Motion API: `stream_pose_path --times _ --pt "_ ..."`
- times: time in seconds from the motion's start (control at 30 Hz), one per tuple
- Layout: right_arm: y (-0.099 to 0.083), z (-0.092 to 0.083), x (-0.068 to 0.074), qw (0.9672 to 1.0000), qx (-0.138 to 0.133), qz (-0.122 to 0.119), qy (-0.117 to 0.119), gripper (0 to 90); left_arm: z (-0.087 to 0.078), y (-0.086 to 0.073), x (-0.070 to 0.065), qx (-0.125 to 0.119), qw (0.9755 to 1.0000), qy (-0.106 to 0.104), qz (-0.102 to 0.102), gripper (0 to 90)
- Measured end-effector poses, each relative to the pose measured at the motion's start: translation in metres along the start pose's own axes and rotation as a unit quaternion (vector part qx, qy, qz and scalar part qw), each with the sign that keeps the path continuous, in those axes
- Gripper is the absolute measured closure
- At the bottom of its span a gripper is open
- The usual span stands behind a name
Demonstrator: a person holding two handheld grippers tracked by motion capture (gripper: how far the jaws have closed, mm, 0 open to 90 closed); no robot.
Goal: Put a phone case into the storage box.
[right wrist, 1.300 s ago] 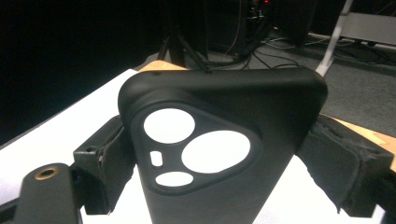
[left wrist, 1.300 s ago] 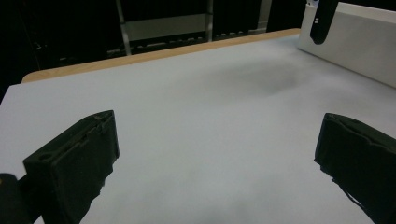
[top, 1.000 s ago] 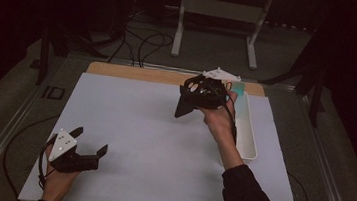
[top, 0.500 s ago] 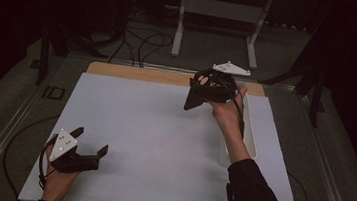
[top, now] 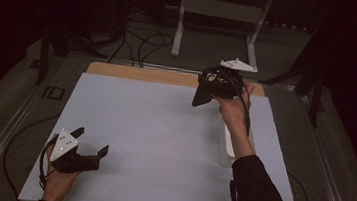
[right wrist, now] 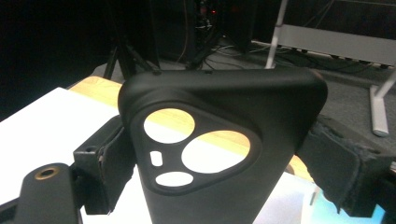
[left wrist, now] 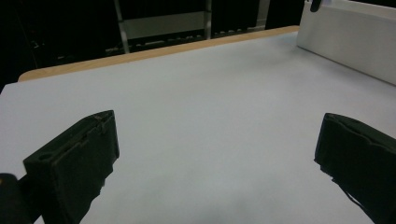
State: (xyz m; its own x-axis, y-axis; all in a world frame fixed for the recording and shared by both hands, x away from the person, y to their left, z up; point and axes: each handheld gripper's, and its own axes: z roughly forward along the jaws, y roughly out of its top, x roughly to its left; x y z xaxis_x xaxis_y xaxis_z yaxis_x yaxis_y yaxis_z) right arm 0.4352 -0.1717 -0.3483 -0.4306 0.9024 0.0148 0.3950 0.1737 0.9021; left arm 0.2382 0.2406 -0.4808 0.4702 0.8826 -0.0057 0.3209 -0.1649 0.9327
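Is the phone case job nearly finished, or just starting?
Early, it seems. Done: the right gripper has the black phone case clamped, lifted above the white tray. In hand: carrying it. Left: setting it down somewhere; the left gripper waits open over the white table.

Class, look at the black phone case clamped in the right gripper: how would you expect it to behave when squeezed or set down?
The phone case is a thin shell with large camera cut-outs, so it is probably light and may flex a little under the right gripper. Its matte surface looks grippy rather than slippery. Being flat, it would likely lie still on the table rather than roll.
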Motion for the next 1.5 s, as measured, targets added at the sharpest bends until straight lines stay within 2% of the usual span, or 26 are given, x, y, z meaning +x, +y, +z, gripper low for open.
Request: stream_pose_path --times 0.57,1.03,1.5 --pt "0.004 -0.008 -0.026 0.9992 -0.003 0.011 -0.038 14.9 0.0 0.0 0.0 0.001 1.0 0.001 0.003 0.3" --pt "0.005 -0.017 -0.049 0.9969 -0.002 0.026 -0.075 14.9 0.001 0.0 -0.001 0.001 1.0 0.001 0.002 0.3" --pt "0.0 -0.016 -0.063 0.9941 0.008 0.034 -0.103 14.9 0.001 0.0 -0.001 0.001 1.0 0.0 0.002 0.3"
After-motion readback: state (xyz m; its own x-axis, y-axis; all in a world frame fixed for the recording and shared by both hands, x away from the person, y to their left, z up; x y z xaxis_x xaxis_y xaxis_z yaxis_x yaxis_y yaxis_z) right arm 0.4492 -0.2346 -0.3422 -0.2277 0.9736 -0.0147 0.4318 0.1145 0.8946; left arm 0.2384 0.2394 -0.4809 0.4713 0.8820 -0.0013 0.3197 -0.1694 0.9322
